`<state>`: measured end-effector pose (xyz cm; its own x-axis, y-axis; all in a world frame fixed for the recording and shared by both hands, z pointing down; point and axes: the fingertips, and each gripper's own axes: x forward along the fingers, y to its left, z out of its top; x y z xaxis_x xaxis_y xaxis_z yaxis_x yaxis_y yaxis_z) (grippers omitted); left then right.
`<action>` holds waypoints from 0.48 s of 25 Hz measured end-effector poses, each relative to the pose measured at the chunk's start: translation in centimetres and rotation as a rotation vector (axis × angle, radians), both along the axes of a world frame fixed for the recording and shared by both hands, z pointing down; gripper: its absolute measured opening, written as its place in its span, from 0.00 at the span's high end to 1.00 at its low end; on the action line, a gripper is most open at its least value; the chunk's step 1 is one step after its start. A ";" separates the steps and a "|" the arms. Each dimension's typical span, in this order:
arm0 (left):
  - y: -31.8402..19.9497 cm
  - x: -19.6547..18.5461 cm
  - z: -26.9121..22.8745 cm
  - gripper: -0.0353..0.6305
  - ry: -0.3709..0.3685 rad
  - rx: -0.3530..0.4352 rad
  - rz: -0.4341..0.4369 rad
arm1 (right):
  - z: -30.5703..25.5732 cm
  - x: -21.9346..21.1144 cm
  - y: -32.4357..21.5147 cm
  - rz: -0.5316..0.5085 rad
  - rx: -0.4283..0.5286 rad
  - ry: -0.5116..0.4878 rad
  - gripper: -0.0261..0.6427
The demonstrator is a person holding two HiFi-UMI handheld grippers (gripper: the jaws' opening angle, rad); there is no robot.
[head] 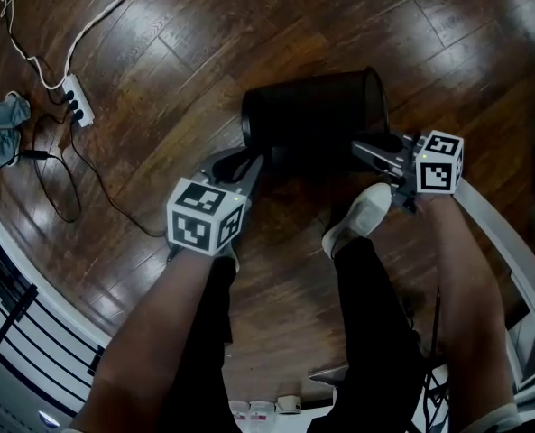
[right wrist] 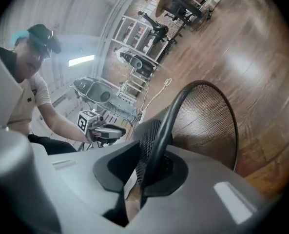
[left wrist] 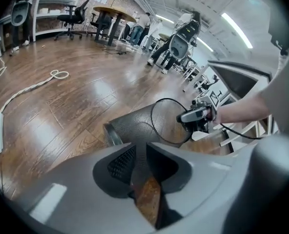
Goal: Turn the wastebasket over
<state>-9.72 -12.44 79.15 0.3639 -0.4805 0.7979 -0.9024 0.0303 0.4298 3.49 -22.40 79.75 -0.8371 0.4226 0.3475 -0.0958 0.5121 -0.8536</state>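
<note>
We look down on a dark, glossy wooden floor (head: pixel 276 25) in a large open room with strip lights overhead. Office chairs (left wrist: pixel 73 16) and a round table (left wrist: pixel 112 12) stand far back.

The black mesh wastebasket (head: pixel 317 111) lies on its side on the boards, just ahead of the person's white shoe (head: pixel 362 216). The left gripper (head: pixel 247 165) is at its base end, jaws narrowly apart, with mesh against 1 jaw and bare floor showing through the gap. The right gripper (head: pixel 368 148) is at the mouth end. Its jaws stand slightly apart with the wire rim (right wrist: pixel 169 113) running between them.

To the left, well apart, a white power strip (head: pixel 76 100) lies with a white cord (head: pixel 96 16) and a black cable (head: pixel 96 183).
</note>
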 end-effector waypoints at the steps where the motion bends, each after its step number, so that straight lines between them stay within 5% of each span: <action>1: 0.3 -0.1 0.2 0.85 -0.005 -0.002 -0.006 | -0.1 0.0 0.0 0.003 -0.005 -0.008 0.90; 7: 0.9 -0.7 1.5 0.82 0.009 -0.024 -0.046 | -0.3 -0.2 -0.2 0.004 0.006 -0.022 0.89; 12: 0.9 -1.5 2.9 0.77 0.102 -0.051 -0.158 | -0.4 -0.1 -0.2 0.008 0.026 0.002 0.88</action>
<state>-11.21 -11.50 82.06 0.3673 -0.4985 0.7853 -0.8364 0.1924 0.5133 3.39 -22.64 79.36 -0.8396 0.4070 0.3598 -0.1013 0.5334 -0.8398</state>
